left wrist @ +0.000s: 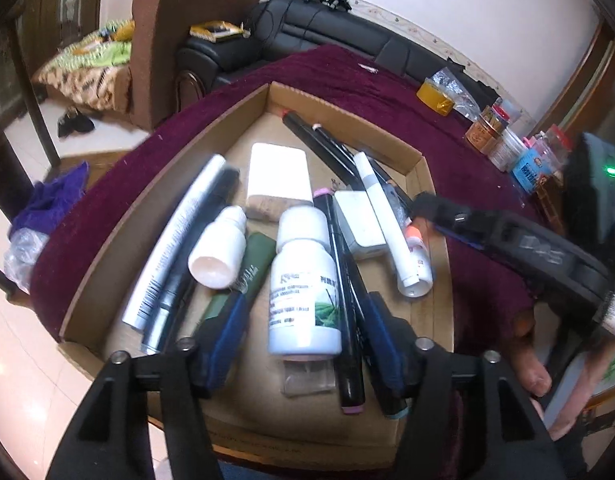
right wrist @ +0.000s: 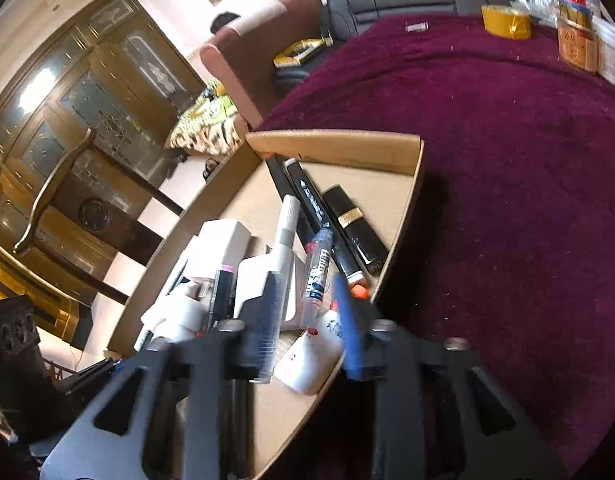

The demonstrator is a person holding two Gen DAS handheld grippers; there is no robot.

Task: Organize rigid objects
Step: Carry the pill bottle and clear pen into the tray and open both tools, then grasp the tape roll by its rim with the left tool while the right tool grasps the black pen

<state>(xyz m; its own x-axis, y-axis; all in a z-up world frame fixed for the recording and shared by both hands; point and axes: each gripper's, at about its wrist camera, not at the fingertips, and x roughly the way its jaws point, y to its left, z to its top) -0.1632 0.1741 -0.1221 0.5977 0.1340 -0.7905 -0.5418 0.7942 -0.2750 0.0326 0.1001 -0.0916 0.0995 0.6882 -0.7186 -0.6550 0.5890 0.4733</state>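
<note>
Left gripper (left wrist: pixel 303 344) open over cardboard tray (left wrist: pixel 163 184), jaws either side of white labelled bottle (left wrist: pixel 305 284). Black markers (left wrist: pixel 347 300), small white bottle (left wrist: pixel 219 248), silver tube (left wrist: pixel 175 240) alongside. Right gripper (left wrist: pixel 423 208) at tray's right edge.

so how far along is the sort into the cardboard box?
Mostly done: the cardboard box already holds markers, tubes and the big white bottle. In hand: the left tool is open around that bottle; the right tool straddles a small white bottle at the box edge, grip unclear. Left: jars and yellow tape sit on the maroon cloth, if they count.
</note>
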